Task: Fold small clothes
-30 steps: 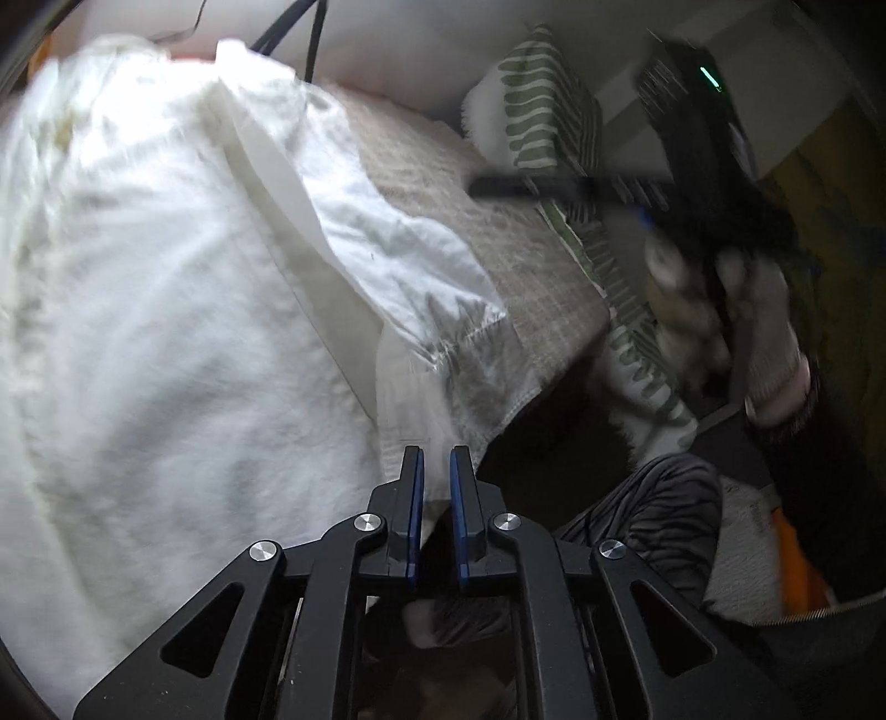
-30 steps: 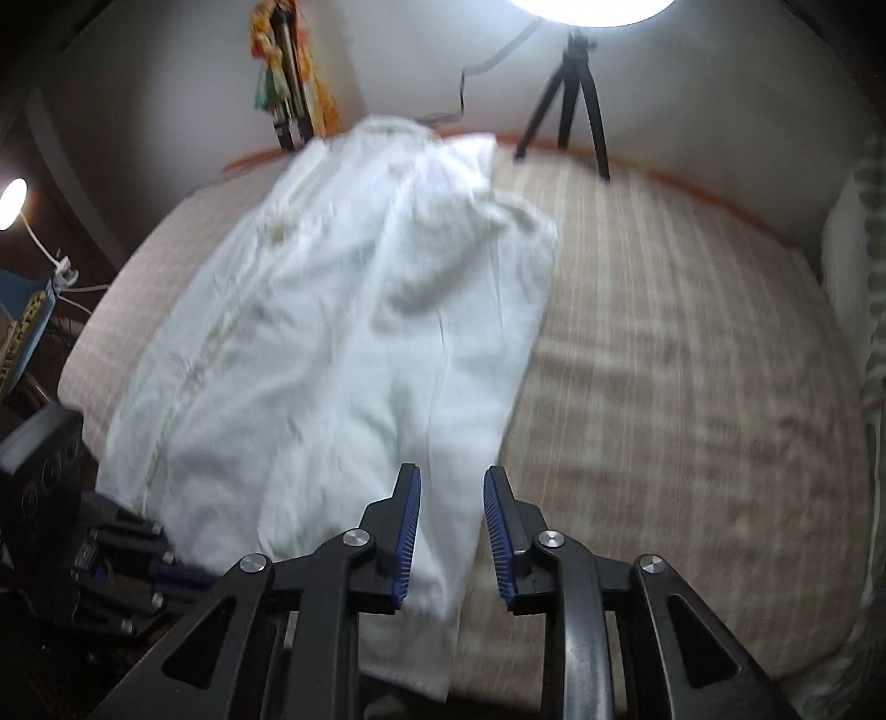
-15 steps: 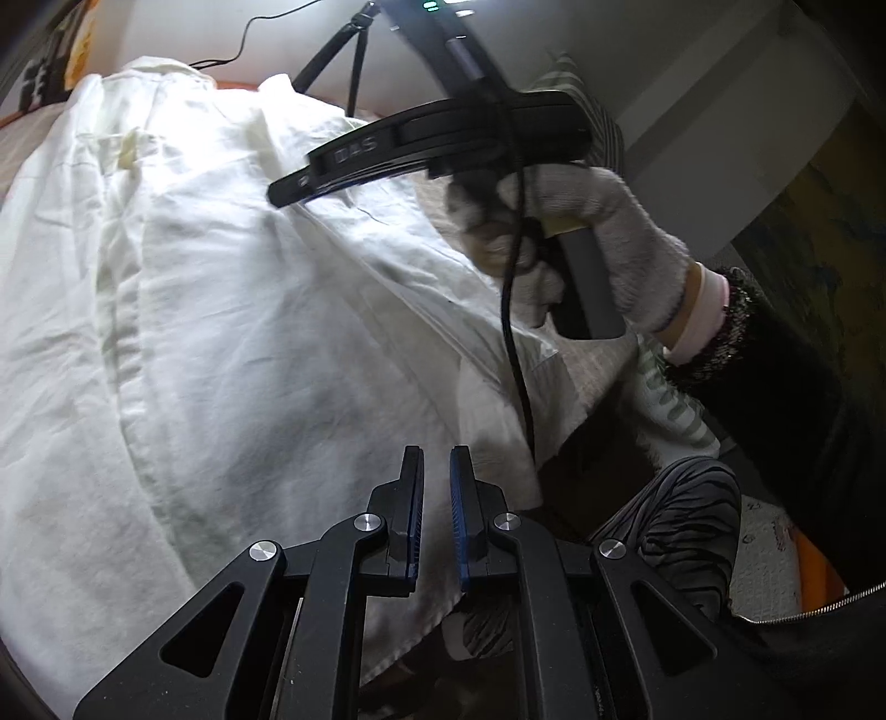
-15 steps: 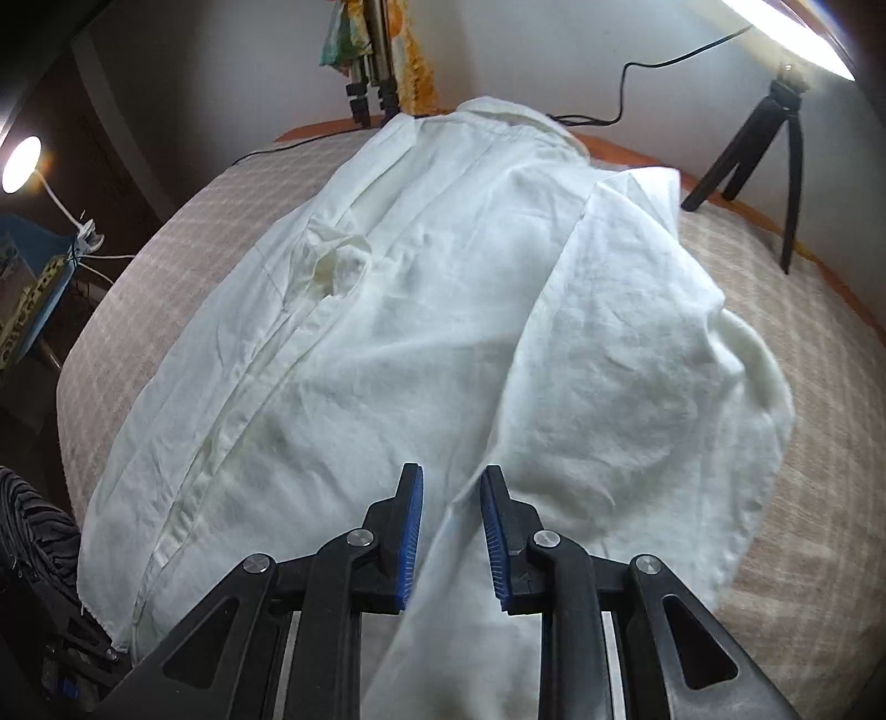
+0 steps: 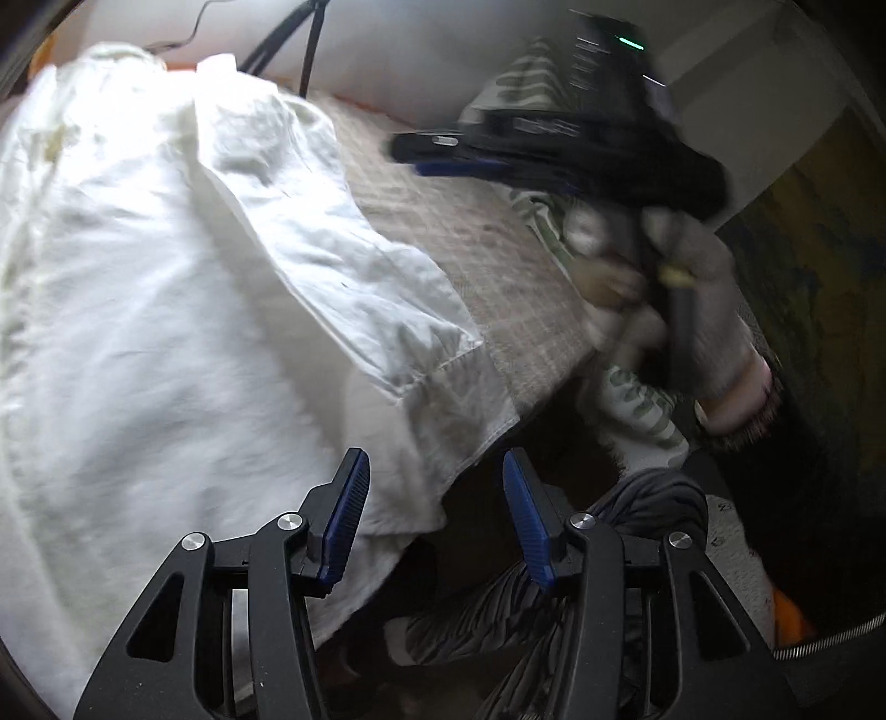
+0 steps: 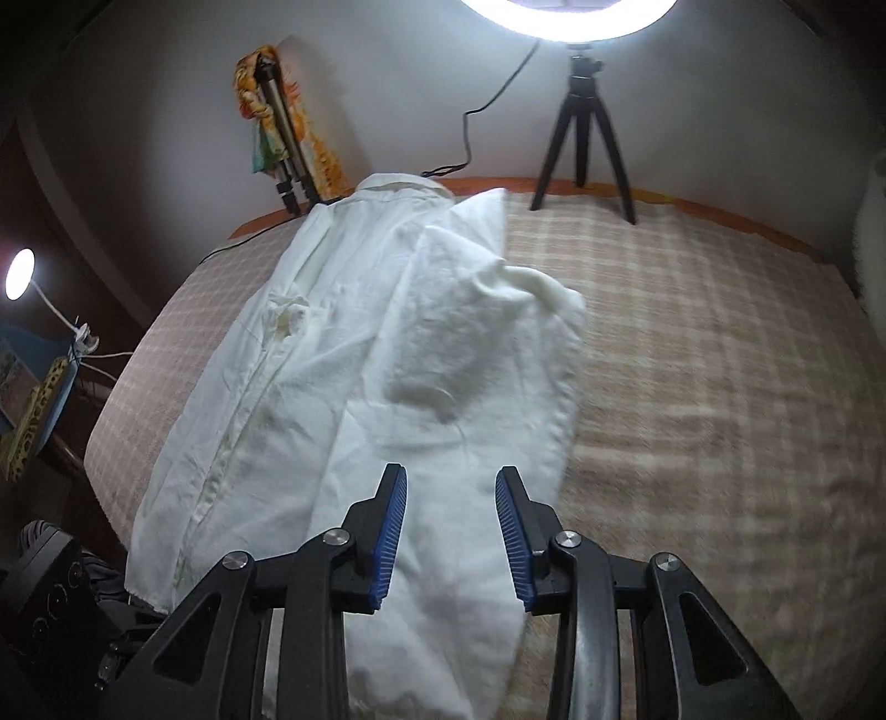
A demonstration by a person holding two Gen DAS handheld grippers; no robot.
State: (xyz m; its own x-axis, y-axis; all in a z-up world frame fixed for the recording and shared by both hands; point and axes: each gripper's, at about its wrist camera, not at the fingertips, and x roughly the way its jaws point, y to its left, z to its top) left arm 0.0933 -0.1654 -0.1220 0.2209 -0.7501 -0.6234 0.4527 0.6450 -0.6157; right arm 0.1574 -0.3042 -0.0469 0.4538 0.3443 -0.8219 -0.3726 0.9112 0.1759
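The white shirt (image 6: 354, 387) lies on the checked bed (image 6: 692, 387) (one side folded inward); left gripper (image 5: 434, 515) and right gripper (image 6: 451, 531) hover spread, holding nothing.

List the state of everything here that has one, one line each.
Shirt: spread on the bed, one side folded over the middle, hem hanging off the near edge.
Left gripper: open, holding nothing, over the hem.
Right gripper: open, holding nothing, over the shirt.
Ring light: on.
Small lamp: on.
Tripod: standing upright at the far edge of the bed.
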